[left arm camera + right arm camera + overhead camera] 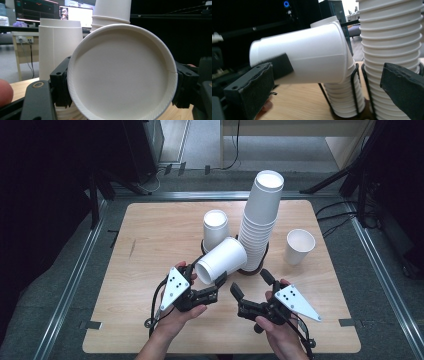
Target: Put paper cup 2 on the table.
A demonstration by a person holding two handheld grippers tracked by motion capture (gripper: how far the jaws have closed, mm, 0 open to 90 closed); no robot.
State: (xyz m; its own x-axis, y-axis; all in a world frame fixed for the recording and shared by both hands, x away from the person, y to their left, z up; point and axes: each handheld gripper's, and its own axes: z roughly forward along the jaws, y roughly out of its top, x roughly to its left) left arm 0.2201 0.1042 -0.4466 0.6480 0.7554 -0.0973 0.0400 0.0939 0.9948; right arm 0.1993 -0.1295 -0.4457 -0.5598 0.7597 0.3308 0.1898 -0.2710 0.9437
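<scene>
Holding a single paper cup (pixel 223 260) sideways in the left gripper (pixel 218 287), the person has it up off the table, just in front of the two stacks and a bit toward the near edge. The jaws are clamped on the cup down by its base end; in the left gripper view you see the recessed bottom of that cup (pixel 121 72) face-on with a black jaw on each side. Its open mouth points back toward the shorter stack (pixel 215 231).

If the idea is to drop it onto a stack, I'd say the cup needs turning until it's bottom-up like the rest, then lining up over the top cup before it goes down. Easy squeeze too, paper walls dent fast. The tall stack (pixel 260 220) leans a little, so a nudge could tip it.

The right gripper (pixel 252 286) is empty with its jaws spread wide, sitting low near the front edge and aimed at the base of the tall stack and its wire holder (pixel 358 82). In the right gripper view the held cup (pixel 299 61) crosses in front at a tilt. Both hands come in from the near edge, wrists angled inward so the grippers point at each other a bit.

One lone upright cup (pixel 299 246) stands toward the right edge, well apart from everything.
</scene>
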